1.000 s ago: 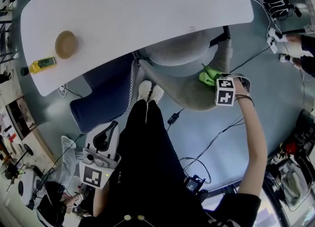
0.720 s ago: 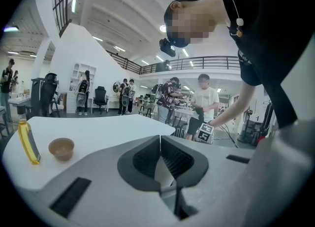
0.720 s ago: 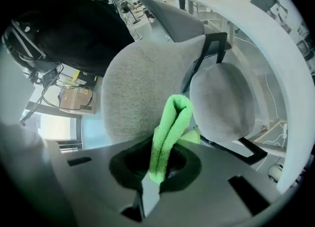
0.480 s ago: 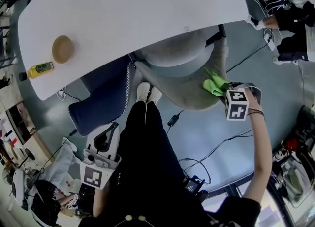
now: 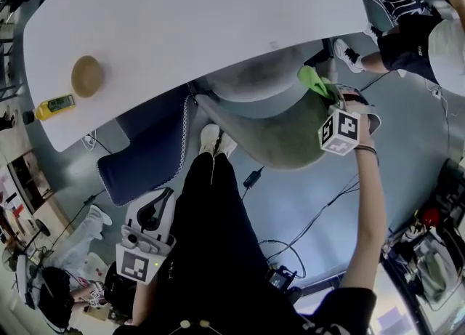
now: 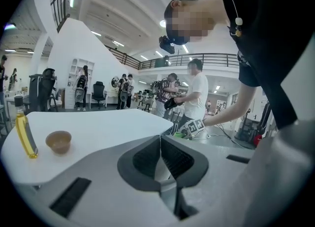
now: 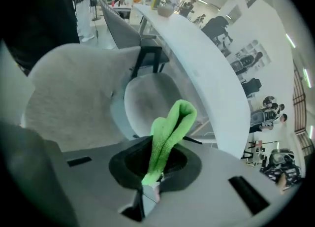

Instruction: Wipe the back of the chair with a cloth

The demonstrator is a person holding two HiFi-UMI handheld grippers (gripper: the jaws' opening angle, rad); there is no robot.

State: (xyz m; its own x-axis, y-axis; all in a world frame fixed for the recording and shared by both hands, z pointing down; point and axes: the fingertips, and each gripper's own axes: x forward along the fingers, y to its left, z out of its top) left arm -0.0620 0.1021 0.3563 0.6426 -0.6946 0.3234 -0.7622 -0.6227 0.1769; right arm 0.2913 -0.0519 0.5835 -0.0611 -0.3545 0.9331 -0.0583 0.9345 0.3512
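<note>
The grey chair (image 5: 280, 141) stands tucked under the white table (image 5: 189, 28), its curved back toward me. My right gripper (image 5: 328, 92) is shut on a folded green cloth (image 5: 314, 79), held at the chair's right side near the table edge. In the right gripper view the cloth (image 7: 170, 130) sticks up from the right gripper (image 7: 156, 172), with the chair back (image 7: 74, 93) to the left and the seat (image 7: 152, 98) beyond; contact with the chair cannot be told. My left gripper (image 5: 155, 205) hangs low by my left leg, shut and empty. The left gripper (image 6: 161, 159) faces the table.
A brown bowl (image 5: 86, 75) and a yellow bottle (image 5: 54, 106) sit on the table's left end. A dark blue chair (image 5: 149, 148) stands left of the grey one. Cables (image 5: 320, 210) trail over the floor. Another person (image 5: 421, 35) stands at the upper right.
My right gripper carried the green cloth from the top of the chair back out to the right, then away toward the table edge. The left gripper stayed put.
</note>
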